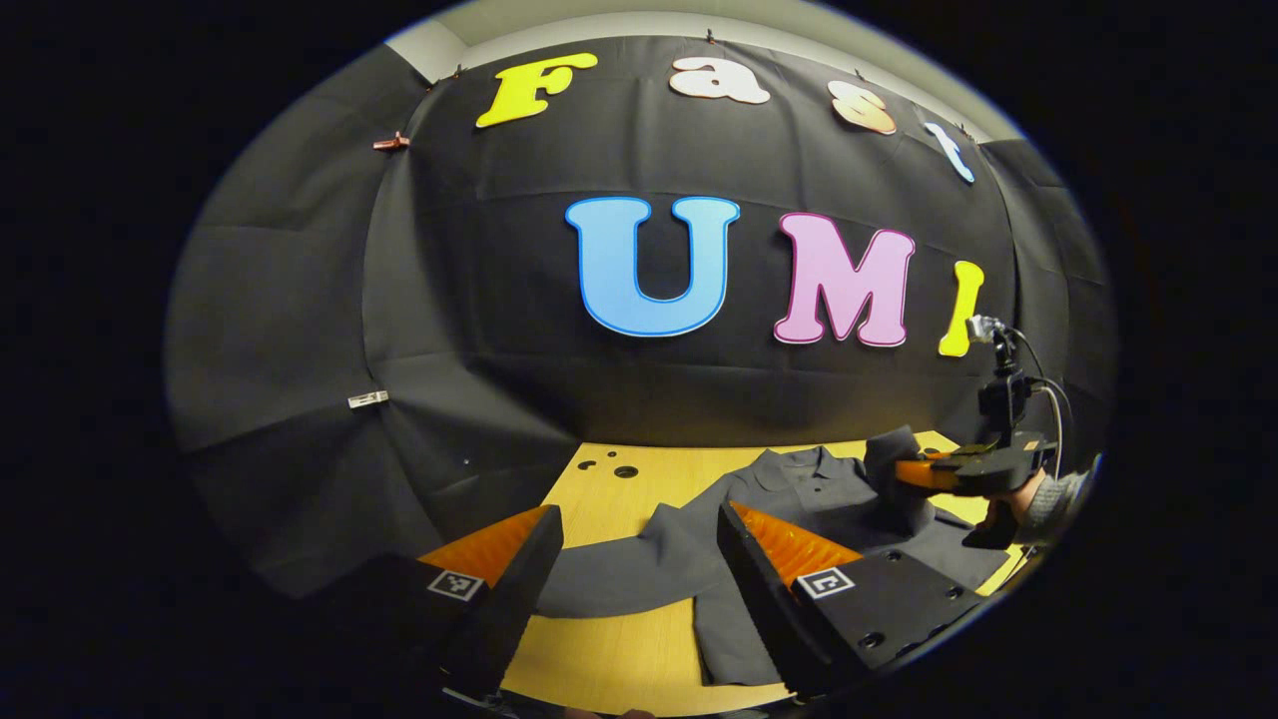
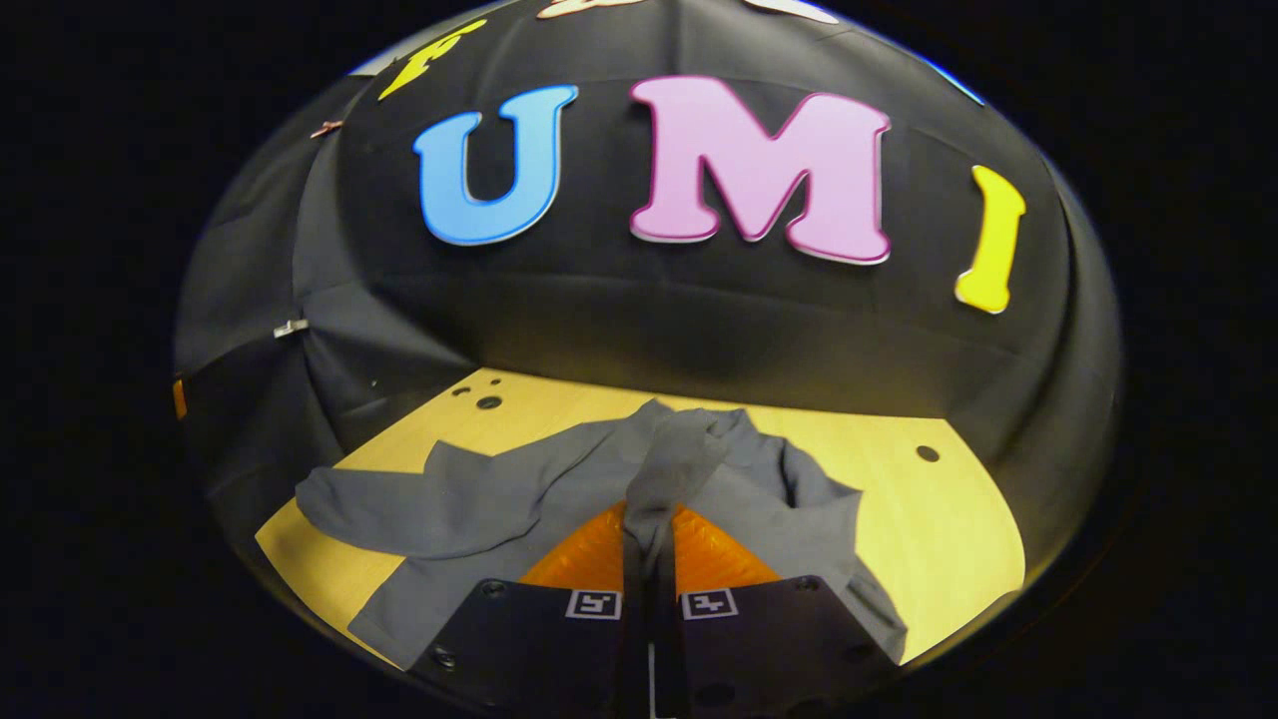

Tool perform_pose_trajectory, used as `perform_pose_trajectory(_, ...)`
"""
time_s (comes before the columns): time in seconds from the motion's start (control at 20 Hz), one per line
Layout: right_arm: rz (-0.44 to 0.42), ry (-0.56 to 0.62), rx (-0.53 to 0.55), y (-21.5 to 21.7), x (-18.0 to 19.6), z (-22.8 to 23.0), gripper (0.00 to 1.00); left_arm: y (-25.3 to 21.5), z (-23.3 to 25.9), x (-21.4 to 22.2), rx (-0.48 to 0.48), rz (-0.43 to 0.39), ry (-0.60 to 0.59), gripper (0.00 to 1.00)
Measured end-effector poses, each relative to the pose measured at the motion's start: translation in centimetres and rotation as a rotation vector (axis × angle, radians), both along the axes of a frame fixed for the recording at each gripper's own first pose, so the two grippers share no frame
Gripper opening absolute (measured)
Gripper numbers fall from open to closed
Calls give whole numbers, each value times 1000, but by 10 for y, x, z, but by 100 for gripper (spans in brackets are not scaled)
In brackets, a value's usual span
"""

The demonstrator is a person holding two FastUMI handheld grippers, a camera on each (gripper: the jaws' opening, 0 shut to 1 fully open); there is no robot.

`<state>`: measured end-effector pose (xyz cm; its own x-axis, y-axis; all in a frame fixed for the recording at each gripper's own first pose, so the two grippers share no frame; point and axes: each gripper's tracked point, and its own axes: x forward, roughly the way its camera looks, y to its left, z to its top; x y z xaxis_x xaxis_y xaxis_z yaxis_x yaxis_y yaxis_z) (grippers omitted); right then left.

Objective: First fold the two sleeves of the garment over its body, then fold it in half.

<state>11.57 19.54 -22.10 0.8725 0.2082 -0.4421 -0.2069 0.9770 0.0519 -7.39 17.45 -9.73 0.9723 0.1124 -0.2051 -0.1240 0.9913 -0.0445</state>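
A dark grey collared shirt (image 1: 799, 489) lies flat on the wooden table (image 1: 599, 659). Its one sleeve (image 1: 609, 579) stretches out flat toward the left. My left gripper (image 1: 639, 534) hovers open above that sleeve and the shirt's side, with nothing between its fingers. In the left gripper view, my right gripper (image 1: 904, 472) is at the far right, held by a hand, with the other sleeve (image 1: 889, 449) lifted over the body. In the right gripper view, the right gripper (image 2: 649, 514) is shut on that sleeve (image 2: 674, 464), which rises from the shirt (image 2: 789, 499) into the fingers.
The black cloth wall stands close behind the table's far edge. Small round holes (image 1: 626, 470) mark the tabletop at the back left, and one hole (image 2: 928, 453) at the right. Bare wood (image 2: 949, 539) lies to the right of the shirt.
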Motion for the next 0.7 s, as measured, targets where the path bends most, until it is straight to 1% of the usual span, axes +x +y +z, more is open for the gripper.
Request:
perform_pose_trajectory(0.15, 26, 68, -11, 26, 5, -33, 7, 9, -9, 5, -5, 3, 16, 98)
perform_pose_trajectory(0.3, 21, 155, -9, 42, 6, -65, 7, 16, -15, 11, -8, 5, 31, 98)
perform_pose_trajectory(0.4, 16, 213, 11, 52, 10, -89, 8, 23, -20, 13, -10, 10, 43, 98)
perform_pose_trajectory(0.5, 17, 269, 30, 62, 11, -108, 11, 28, -25, 15, -16, 17, 55, 98)
perform_pose_trajectory(0.7, 36, 354, 32, 76, 8, -138, 13, 37, -42, 16, -41, 29, 91, 98)
